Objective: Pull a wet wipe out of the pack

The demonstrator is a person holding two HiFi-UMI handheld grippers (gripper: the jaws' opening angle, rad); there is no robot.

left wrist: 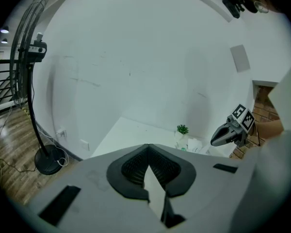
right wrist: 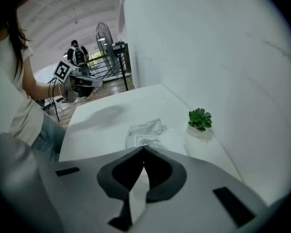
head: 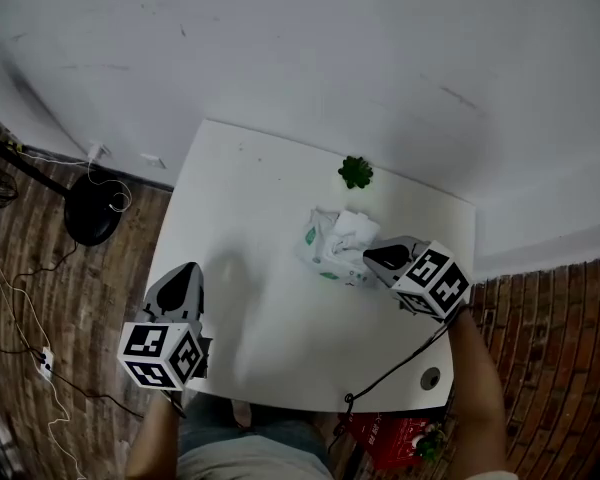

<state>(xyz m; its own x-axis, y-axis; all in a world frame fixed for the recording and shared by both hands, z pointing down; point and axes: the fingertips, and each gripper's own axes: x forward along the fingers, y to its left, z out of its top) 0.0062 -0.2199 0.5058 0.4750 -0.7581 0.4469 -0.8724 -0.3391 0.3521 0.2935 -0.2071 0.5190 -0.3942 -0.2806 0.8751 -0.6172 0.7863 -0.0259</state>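
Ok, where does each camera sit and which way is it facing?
Head view: on the person's head, looking down at the white table; both forearms, left gripper and right gripper show.
Left gripper view: on the left gripper, facing across the table to the wall; its shut fingers show.
Right gripper view: on the right gripper, facing the wipe pack; its shut fingers show.
Shared: all three see the potted plant.

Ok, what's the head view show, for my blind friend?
A crumpled white wet-wipe pack lies on a white table, with the right gripper shut beside it. The left gripper is shut near the table's left edge; a small green plant stands beyond.
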